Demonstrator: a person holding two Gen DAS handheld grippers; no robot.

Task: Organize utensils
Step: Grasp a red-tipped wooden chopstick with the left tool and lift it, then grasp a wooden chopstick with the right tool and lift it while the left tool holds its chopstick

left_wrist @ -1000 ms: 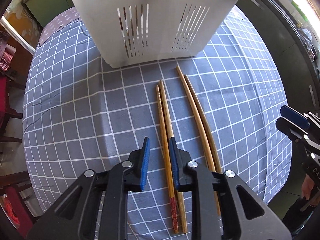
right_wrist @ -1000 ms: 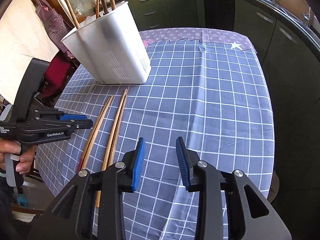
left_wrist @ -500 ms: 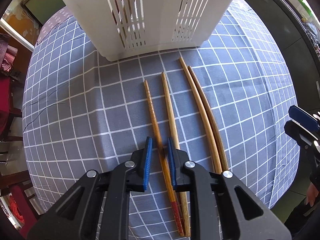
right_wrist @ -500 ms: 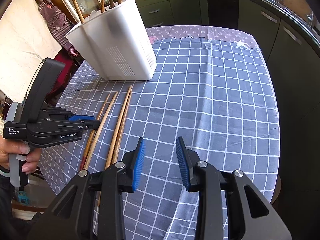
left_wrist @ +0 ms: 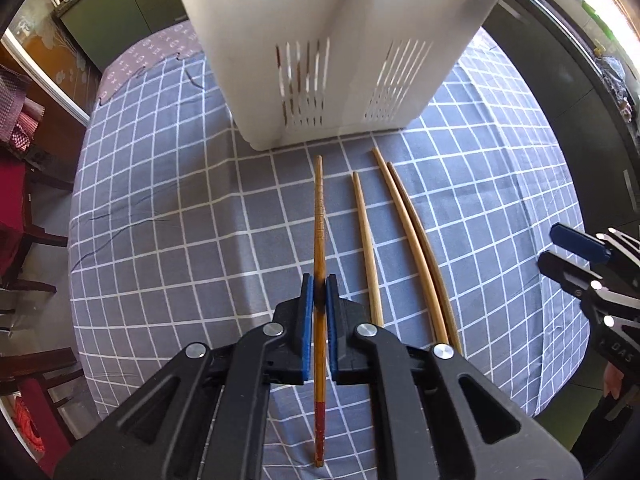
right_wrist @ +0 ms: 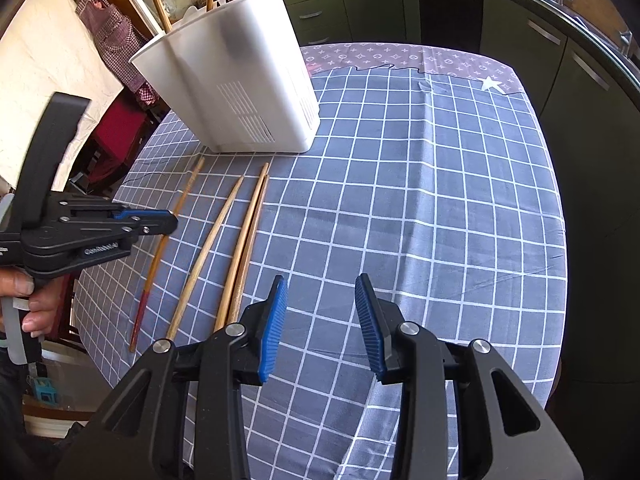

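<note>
From my left wrist, my left hand-held gripper (left_wrist: 319,294) has just closed onto the red-tipped chopstick (left_wrist: 319,216), now apart from its mate (left_wrist: 366,240), seemingly lifted off the desk (left_wrist: 160,220). From my right wrist, my right hand-held gripper (right_wrist: 322,320) hangs half-open, empty, barely wider.

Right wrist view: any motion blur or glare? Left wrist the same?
Right wrist view: left gripper body and hand smeared; window glare top right. Left wrist view: sharp on the red-tipped chopstick, white holder sunlit, fisheye bends the tablecloth grid.
</note>
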